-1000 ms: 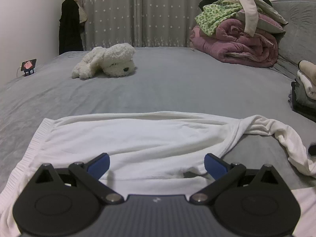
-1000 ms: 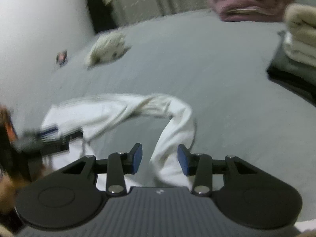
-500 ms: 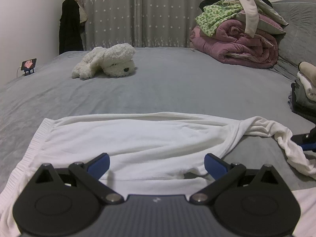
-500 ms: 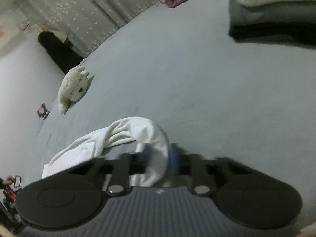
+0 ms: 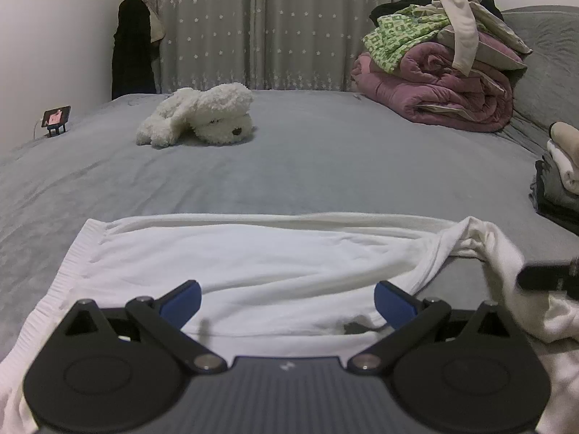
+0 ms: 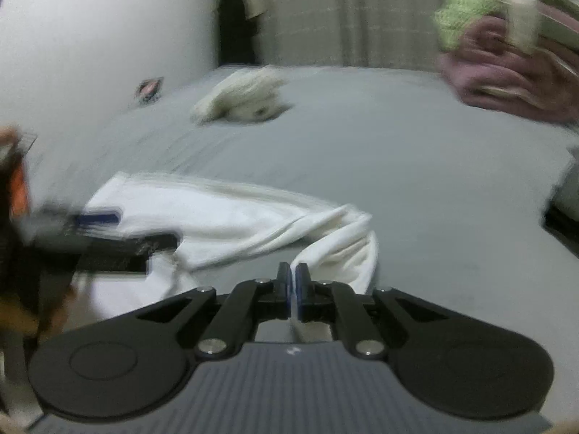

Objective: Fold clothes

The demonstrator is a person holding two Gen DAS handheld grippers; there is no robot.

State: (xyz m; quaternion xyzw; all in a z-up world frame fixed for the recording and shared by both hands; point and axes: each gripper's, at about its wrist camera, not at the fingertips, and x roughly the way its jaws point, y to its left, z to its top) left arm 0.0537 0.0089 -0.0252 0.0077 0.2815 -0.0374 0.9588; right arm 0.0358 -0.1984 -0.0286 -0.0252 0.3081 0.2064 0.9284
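A grey bed (image 5: 325,166) carries everything. Nearest lies a white garment (image 5: 253,264), spread flat. Well beyond it rests a white plush toy (image 5: 202,115); far right of the garment, a purple quilt (image 5: 441,94) and 1 folded stack (image 5: 557,184).

Open grey bed (image 5: 307,181) beyond white garment (image 5: 235,264) gives clear passage mid-bed; obstacles: plush toy (image 5: 202,115) toward far left edge, heaped quilt and clothes (image 5: 441,83) at far right corner, folded stack (image 5: 559,184) along right edge.
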